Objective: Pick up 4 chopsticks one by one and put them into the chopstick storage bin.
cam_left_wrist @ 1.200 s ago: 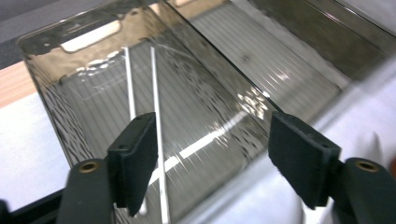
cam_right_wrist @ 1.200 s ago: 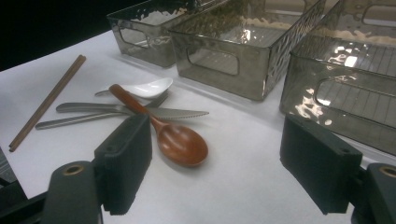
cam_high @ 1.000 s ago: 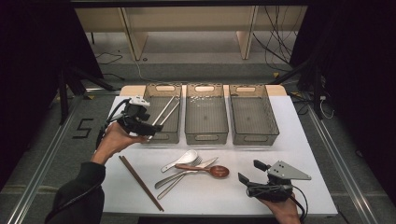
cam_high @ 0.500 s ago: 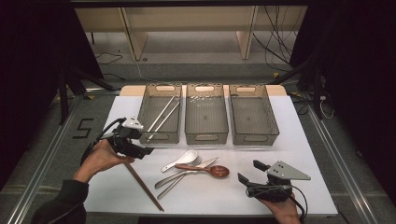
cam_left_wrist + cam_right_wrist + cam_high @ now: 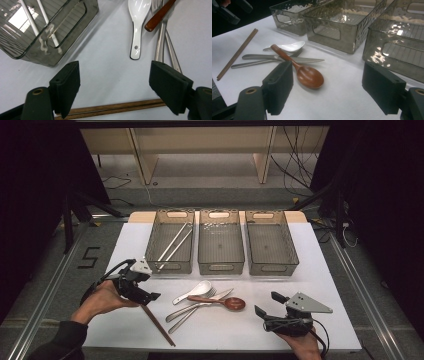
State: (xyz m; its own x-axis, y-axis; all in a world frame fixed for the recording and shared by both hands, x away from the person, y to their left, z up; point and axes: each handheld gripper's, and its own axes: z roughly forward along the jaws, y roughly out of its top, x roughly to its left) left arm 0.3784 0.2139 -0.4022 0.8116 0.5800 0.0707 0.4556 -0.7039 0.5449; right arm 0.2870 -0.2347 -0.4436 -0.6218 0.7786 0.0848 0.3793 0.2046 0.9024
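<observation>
My left gripper (image 5: 145, 294) sits low at the left of the table (image 5: 325, 285), jaws spread wide and just now widening further, nothing pinched between them. In the left gripper view the wooden chopsticks (image 5: 112, 109) lie flat on the table right under my jaw tips, so I judge these are next to go.

Progress so far, by the look of it: the left bin (image 5: 152, 251) already holds two metal chopsticks (image 5: 174, 242). The middle bin (image 5: 219, 266) and the right bin (image 5: 272, 267) look empty.

Left to sort, moving right: the white spoon (image 5: 196, 291), then the fork (image 5: 192, 309) and knife (image 5: 200, 306) crossed under the wooden spoon (image 5: 220, 301). That pile is tangled, touching, so lifting one piece may drag another.

In my way? The wooden pair lies just beside that pile, and the left bin's near wall stands close ahead.

Far right, my right gripper (image 5: 277, 312) rests near the table's front edge, jaws released and empty, pointed at the wooden spoon.
</observation>
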